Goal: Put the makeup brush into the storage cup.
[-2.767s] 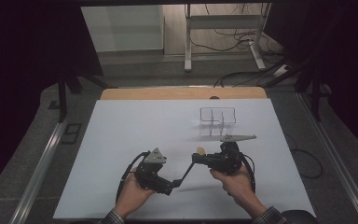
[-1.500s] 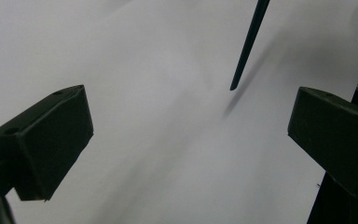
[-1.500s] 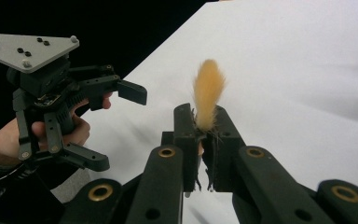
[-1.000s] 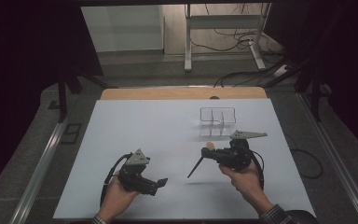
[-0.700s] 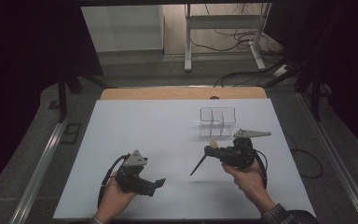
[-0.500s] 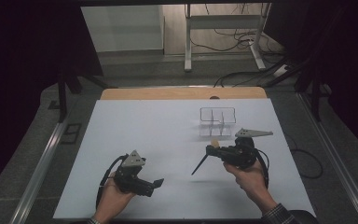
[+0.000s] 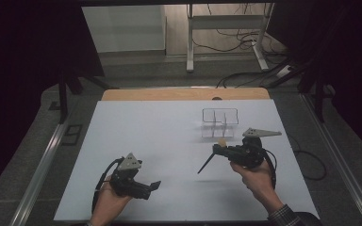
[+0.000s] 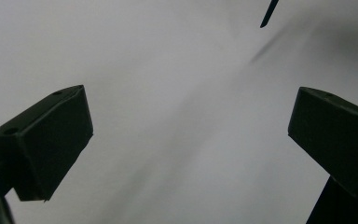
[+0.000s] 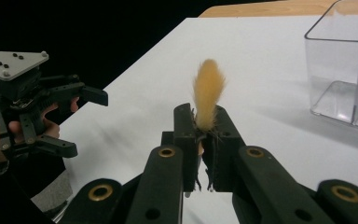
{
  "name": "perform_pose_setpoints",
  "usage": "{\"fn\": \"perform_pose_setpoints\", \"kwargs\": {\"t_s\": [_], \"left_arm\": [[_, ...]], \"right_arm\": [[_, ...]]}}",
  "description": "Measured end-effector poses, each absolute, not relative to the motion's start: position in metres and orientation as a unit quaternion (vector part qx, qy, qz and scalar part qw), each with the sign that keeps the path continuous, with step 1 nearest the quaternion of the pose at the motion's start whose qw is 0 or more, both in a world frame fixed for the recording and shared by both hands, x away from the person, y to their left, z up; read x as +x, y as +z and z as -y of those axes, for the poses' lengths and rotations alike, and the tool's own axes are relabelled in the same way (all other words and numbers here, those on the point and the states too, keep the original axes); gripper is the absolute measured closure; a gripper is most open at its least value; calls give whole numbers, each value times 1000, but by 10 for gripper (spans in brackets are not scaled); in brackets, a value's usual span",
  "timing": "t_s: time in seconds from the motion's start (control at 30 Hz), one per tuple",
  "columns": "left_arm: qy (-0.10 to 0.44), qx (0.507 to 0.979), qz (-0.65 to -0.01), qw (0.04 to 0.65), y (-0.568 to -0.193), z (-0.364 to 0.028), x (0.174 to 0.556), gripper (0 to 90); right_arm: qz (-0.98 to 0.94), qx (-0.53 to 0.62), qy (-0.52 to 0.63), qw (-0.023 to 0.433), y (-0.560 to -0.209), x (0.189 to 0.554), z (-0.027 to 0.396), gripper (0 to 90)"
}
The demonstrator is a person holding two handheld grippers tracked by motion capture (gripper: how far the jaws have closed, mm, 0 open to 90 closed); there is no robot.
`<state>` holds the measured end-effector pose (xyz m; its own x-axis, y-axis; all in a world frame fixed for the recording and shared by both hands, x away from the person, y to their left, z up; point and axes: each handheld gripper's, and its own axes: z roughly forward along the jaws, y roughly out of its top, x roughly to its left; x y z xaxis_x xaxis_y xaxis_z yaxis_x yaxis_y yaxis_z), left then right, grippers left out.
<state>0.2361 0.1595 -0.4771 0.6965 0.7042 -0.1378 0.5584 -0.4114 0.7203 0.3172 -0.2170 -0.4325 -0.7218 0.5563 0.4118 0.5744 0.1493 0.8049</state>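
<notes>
A brush with a pale orange tuft (image 9: 208,93) and a thin black handle (image 7: 206,165) is clamped in my right gripper (image 9: 204,116). In the high view my right gripper (image 7: 222,149) hovers above the right half of the white table (image 7: 169,132), with the handle slanting down to the left and the tuft (image 7: 222,141) pointing toward a clear plastic organizer (image 7: 220,122). My left gripper (image 7: 153,186) sits low at the front left, its jaws wide apart with nothing between them. The left gripper view shows its jaws (image 8: 186,135) over bare table and the handle's tip (image 8: 269,11) far off.
The clear organizer (image 9: 345,70) has upright dividers and stands just beyond the tuft. A wooden strip (image 7: 184,94) edges the table's far side. Cables (image 7: 306,165) trail off the table's right side, and metal stand legs (image 7: 226,28) rise behind it.
Since the earliest frame the two grippers have drawn apart: the left went to the front left, the right shifted right with the brush. Over the last second both barely moved.
</notes>
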Motion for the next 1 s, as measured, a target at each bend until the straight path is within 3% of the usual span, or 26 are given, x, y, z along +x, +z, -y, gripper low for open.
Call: {"fn": "perform_pose_setpoints", "kwargs": {"t_s": [1.0], "left_arm": [[113, 817, -411, 388, -478, -188, 223, 4]], "right_arm": [[749, -394, -532, -33, -425, 326, 250, 838]]}}
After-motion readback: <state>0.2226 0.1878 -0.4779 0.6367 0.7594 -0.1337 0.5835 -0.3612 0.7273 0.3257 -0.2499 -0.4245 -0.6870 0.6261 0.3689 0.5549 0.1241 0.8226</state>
